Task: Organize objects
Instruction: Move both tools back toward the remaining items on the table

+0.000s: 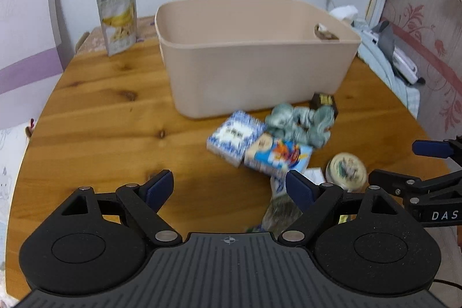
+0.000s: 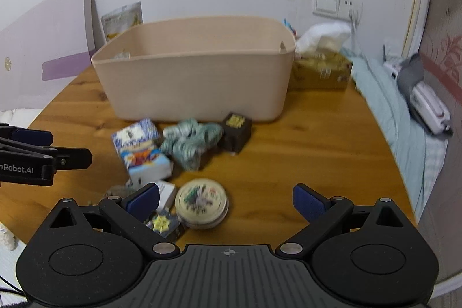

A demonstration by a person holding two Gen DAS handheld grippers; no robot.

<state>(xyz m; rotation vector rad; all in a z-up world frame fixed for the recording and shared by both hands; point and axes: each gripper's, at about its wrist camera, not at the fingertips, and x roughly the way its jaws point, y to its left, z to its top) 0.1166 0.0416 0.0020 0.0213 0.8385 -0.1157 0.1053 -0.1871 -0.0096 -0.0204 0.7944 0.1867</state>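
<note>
A beige plastic bin point(image 1: 254, 54) point(image 2: 196, 68) stands on the round wooden table point(image 1: 109, 117) point(image 2: 311, 146). In front of it lie a blue-patterned box point(image 1: 235, 136) point(image 2: 135, 134), a cartoon-printed box point(image 1: 278, 156) point(image 2: 145, 160), a grey-green yarn bundle point(image 1: 300, 123) point(image 2: 190, 142), a small dark box point(image 1: 324, 101) point(image 2: 235, 130) and a round tin point(image 1: 346, 171) point(image 2: 202, 202). My left gripper point(image 1: 229, 188) is open and empty, above the table left of the pile. My right gripper point(image 2: 226, 201) is open and empty, with the tin just past its left finger.
A banana snack pouch point(image 1: 118, 16) point(image 2: 122, 19) stands at the back left. A tissue box point(image 2: 320, 71) sits right of the bin. A small starred packet point(image 2: 164, 224) lies by my right gripper's left finger. A bed with clutter point(image 2: 415, 111) borders the table's right side.
</note>
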